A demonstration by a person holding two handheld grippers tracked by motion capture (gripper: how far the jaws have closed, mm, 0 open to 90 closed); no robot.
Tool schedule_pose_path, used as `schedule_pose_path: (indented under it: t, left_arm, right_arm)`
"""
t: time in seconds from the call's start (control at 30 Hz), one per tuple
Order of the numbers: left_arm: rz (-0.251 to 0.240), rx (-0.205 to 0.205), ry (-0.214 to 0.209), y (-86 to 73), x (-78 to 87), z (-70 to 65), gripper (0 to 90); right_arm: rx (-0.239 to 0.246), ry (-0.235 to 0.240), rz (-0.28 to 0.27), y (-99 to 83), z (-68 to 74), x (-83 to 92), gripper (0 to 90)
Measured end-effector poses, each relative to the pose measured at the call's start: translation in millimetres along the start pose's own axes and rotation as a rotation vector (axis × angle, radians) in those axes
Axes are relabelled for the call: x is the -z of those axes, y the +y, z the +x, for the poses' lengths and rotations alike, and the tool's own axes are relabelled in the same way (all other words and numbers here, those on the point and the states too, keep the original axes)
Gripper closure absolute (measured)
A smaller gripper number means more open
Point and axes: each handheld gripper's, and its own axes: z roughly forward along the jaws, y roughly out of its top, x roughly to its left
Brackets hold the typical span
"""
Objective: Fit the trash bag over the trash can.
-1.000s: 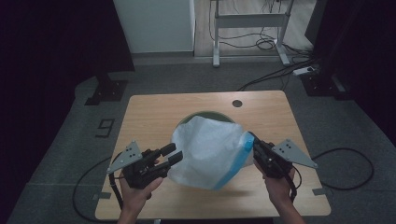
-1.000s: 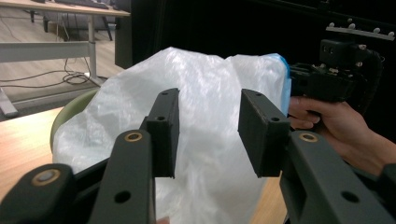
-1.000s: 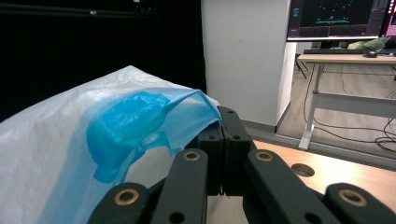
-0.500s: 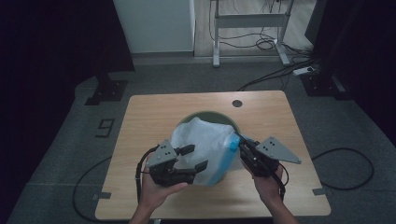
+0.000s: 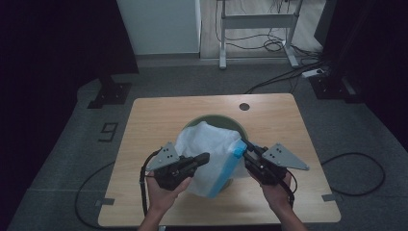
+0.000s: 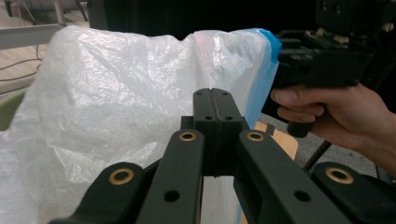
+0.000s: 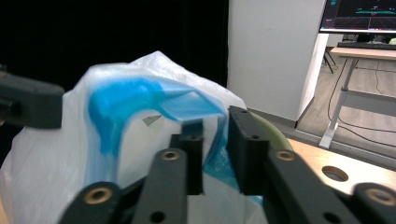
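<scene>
Your left gripper (image 5: 204, 157) lies low over the pale wood-grain table (image 5: 154, 115), its two matte black jaws pressed flat together in the left gripper view (image 6: 215, 100), having just been closing; no plastic can be seen between them, only the seam where the pads meet. Directly beyond those jaw tips stands the bag (image 6: 116, 93), a thin, crinkled sheet of translucent white plastic, puffed up into a soft mound with fine creases across its face. A smooth blue band (image 6: 270, 44) runs down the bag's edge to the right of the jaws.

Beneath and behind the bag, in the high view, the rounded rim of a dull green bin (image 5: 216, 119) shows, with the bag (image 5: 209, 144) draped over it between your two grippers.

Your right gripper (image 5: 244, 147) meets the bag at its blue-edged corner. In the right gripper view (image 7: 217, 135) its jaws stand parted, having just been opening, and the blue band (image 7: 140, 95), glossy and folded into a curved strip, hangs between them; whether either pad still presses it cannot be told. A round cable hole (image 7: 335, 173) pierces the table right of those jaws.
</scene>
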Motion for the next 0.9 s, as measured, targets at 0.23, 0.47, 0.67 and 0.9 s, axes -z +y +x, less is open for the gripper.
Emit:
schedule_pose_path:
  t: [0.23, 0.47, 0.67, 0.9]
  left_arm:
    - [-0.038, 0.021, 0.009, 1.2, 2.8, 4.2, 89.9]
    - [-0.042, 0.036, 0.003, 3.0, -2.2, 4.1, 89.9]
    - [-0.037, 0.053, 0.01, 2.7, -7.9, 5.4, 89.9]
    - [-0.037, 0.069, 0.015, 2.6, -10.3, 8.7, 89.9]
  right_arm:
    - [-0.01, -0.009, -0.001, -10.9, -2.7, 16.6, 55.6]
    - [-0.01, -0.016, -0.017, -24.0, -1.6, 38.2, 52.4]
    - [-0.016, -0.036, -0.036, -28.9, 1.9, 48.0, 58.2]
    - [-0.043, -0.061, -0.041, -35.6, 4.0, 56.5, 57.5]
